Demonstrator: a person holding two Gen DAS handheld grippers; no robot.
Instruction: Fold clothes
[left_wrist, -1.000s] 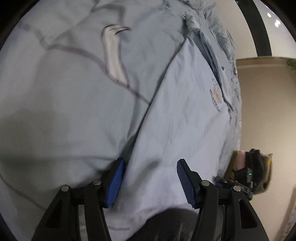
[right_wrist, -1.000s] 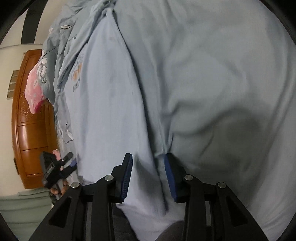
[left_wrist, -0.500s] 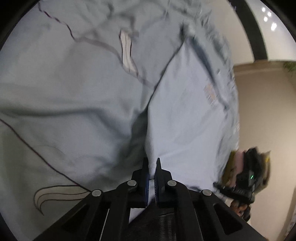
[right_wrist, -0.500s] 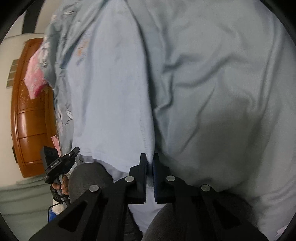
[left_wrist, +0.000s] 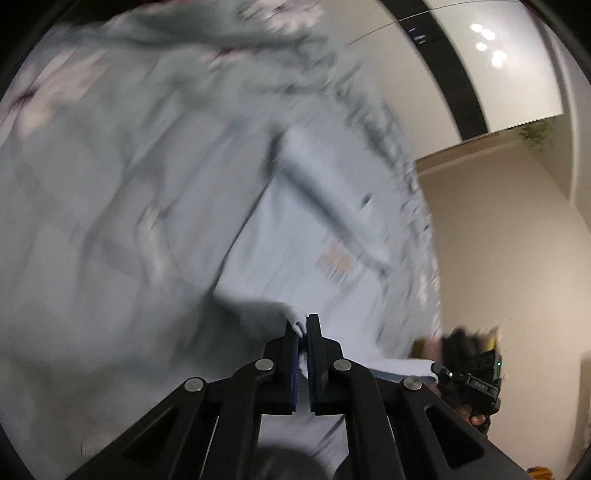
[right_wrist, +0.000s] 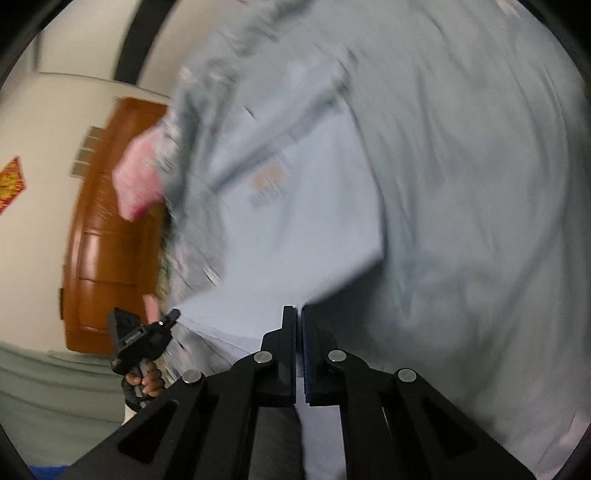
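Note:
A light blue shirt (left_wrist: 295, 254) with a small orange chest print lies on a pale grey-blue bedsheet (left_wrist: 92, 221). My left gripper (left_wrist: 303, 325) is shut on the shirt's hem corner and holds it lifted above the sheet. The shirt also shows in the right wrist view (right_wrist: 295, 221). My right gripper (right_wrist: 298, 312) is shut on the other hem corner, also lifted. Each gripper shows in the other's view, the right one (left_wrist: 469, 373) and the left one (right_wrist: 140, 339). Both views are blurred by motion.
A crumpled floral quilt (left_wrist: 258, 29) lies beyond the shirt's collar. A pink cloth (right_wrist: 138, 177) lies at the bed's edge beside a brown wooden cabinet (right_wrist: 103, 240). Beige walls (left_wrist: 498, 240) stand beyond the bed.
Both grippers closed on the shirt's bottom hem corners and have lifted them off the sheet. The cameras have tilted up toward the shirt's collar end.

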